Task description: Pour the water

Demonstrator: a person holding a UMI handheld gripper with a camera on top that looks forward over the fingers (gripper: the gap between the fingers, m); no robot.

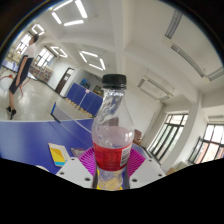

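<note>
Gripper (110, 172) is clamped on the capped bottle (112, 125), lifted above the blue table (25, 140); no cup seems in view, so uncap, find it, tilt slowly.

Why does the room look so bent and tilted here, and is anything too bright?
In the gripper view, the wide-angle lens bows the ceiling and windows; the ceiling lights glare white. The bottle, held in the gripper by its jaws, is fairly sharp; the person beyond the blue table looks soft.
</note>
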